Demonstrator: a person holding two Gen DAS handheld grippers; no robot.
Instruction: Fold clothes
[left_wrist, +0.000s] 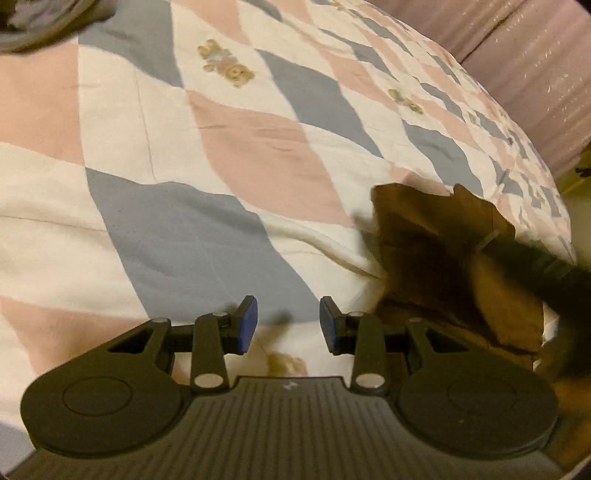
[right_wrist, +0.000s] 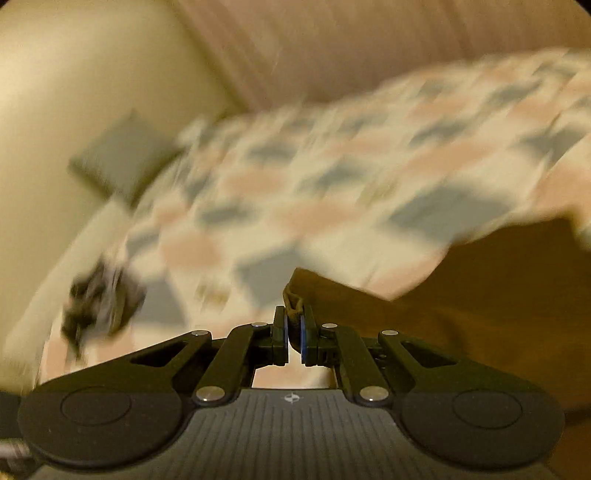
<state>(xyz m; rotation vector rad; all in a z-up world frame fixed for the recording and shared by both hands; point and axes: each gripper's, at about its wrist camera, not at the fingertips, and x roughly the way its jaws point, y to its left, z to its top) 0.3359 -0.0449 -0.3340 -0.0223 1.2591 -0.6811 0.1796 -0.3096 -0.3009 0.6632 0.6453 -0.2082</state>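
the left gripper (left_wrist: 288, 325) is held with its jaws spread apart and nothing between them, above the diamond-patterned quilt (left_wrist: 207, 147). the brown garment (left_wrist: 436, 258) is seen bunched at the right of the left wrist view, lifted off the quilt. in the right wrist view the right gripper (right_wrist: 294, 336) is seen clamped on an edge of the brown garment (right_wrist: 480, 295), which spreads away to the right. the quilt (right_wrist: 332, 177) is blurred; a dark item (right_wrist: 99, 306) at left cannot be identified.
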